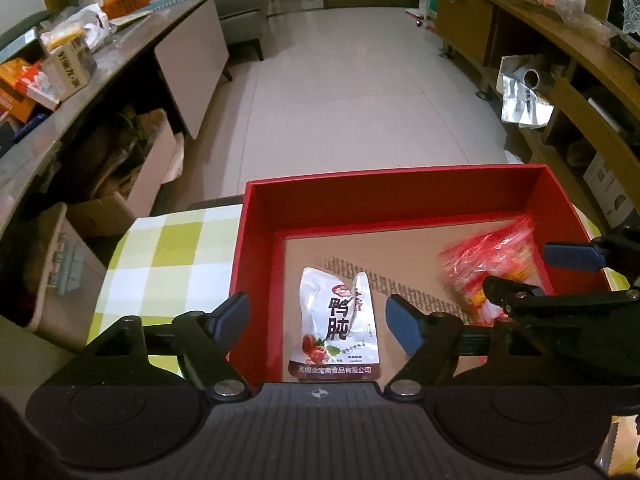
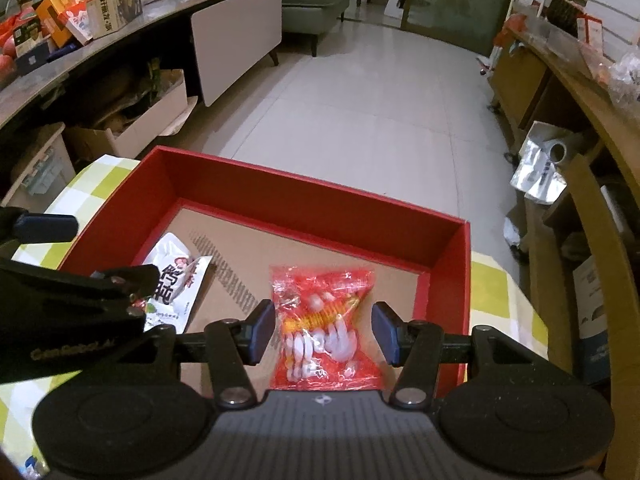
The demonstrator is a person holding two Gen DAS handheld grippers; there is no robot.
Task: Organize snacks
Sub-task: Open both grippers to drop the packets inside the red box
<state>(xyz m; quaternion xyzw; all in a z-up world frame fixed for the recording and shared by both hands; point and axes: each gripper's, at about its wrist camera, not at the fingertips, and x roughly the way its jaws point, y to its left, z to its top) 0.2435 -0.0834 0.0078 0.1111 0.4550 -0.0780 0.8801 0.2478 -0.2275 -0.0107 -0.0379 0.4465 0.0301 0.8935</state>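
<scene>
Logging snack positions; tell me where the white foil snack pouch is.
The white foil snack pouch lies flat on the red cardboard box floor, near its left wall, below the open left gripper.

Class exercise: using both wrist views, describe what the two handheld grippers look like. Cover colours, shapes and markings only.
Both grippers are matte black. The left gripper and right gripper each have two fingers tipped with dark blue rectangular pads, angular black linkage arms with silver pivot bolts, a ribbed grey base plate bearing a small cross mark, and round black discs on either side. Faint lettering shows on the left gripper's body in the right view. No cables or sleeves are visible.
</scene>
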